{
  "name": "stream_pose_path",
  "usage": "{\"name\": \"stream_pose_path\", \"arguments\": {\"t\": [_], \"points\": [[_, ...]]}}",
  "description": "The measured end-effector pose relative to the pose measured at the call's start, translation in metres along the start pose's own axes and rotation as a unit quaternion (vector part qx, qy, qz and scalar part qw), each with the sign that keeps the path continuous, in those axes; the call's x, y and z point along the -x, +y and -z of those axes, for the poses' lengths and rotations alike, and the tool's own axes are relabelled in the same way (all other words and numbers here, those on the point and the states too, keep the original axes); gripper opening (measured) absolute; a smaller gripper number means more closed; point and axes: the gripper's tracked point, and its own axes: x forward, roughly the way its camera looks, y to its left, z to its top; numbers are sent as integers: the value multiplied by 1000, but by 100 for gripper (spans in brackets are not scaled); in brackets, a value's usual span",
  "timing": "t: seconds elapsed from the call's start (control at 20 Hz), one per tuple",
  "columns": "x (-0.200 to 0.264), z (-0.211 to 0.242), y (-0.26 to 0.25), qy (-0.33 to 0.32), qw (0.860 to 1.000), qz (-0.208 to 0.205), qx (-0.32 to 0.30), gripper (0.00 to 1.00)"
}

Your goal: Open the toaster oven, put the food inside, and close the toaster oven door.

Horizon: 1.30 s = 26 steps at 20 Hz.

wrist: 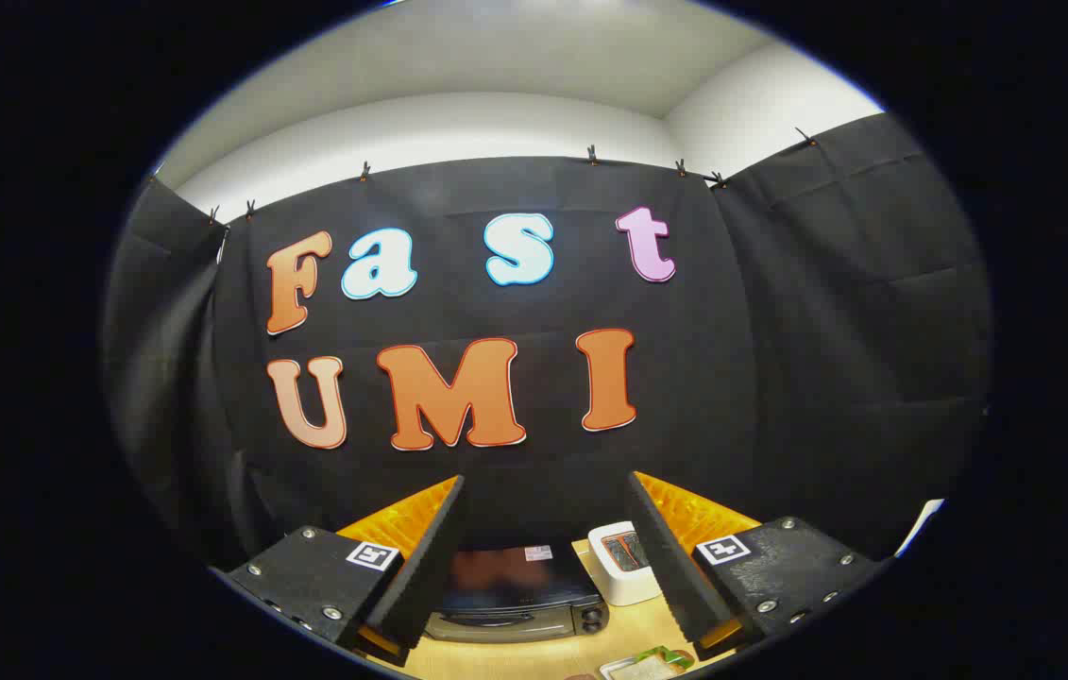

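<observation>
My gripper (548, 548) hangs wide open, holding nothing. Nearest, at five o'clock between the fingers, I see the food (652, 661) on its plate (611, 670) on the table (515, 659). Beyond, at twelve, sits the toaster oven (517, 604), door apparently closed; a white box (623, 563) stands just beside it at two. I judge nothing is done: opening, loading and closing all remain.
</observation>
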Motion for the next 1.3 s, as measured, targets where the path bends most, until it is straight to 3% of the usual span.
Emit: {"name": "stream_pose_path", "arguments": {"t": [0.3,1.05,1.3], "points": [[1,-9,-13,-19,999,28,31,98],[-3,11,-16,0,999,35,38,99],[-18,38,1,13,999,21,34,99]]}}
